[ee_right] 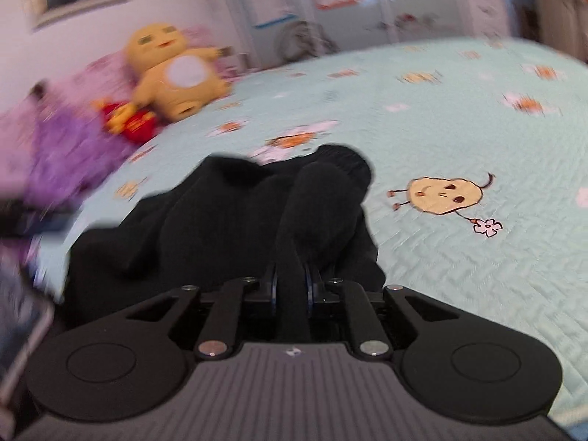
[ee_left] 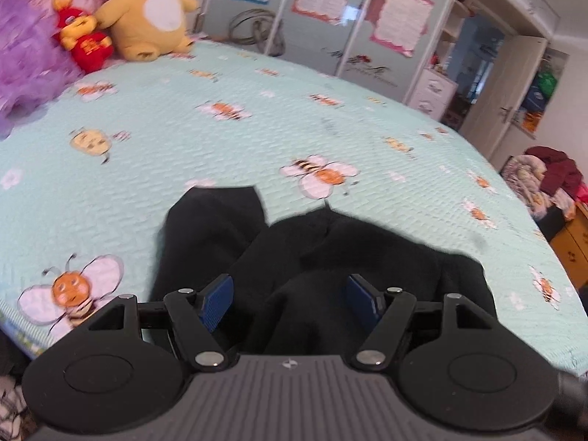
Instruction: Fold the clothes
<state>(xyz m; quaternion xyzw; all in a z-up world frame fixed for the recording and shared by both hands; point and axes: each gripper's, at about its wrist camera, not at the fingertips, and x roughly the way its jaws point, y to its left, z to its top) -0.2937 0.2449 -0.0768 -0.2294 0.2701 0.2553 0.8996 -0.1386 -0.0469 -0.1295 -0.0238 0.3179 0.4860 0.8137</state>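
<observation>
A crumpled black garment [ee_left: 294,250] lies on the pale green bee-print bedspread [ee_left: 183,128] near its front edge. My left gripper [ee_left: 290,299] is open, its blue pads [ee_left: 217,303] wide apart just above the garment, holding nothing. In the right wrist view the same black garment [ee_right: 228,220] is bunched up, and my right gripper [ee_right: 290,286] is shut on a fold of it. The view is motion-blurred.
A yellow plush toy [ee_left: 150,11], a small red plush [ee_left: 86,42] and a purple frilly pillow [ee_left: 22,58] sit at the bed's far left. Wardrobe doors [ee_left: 330,11] stand behind the bed. A pile of clothes [ee_left: 544,180] lies at the right.
</observation>
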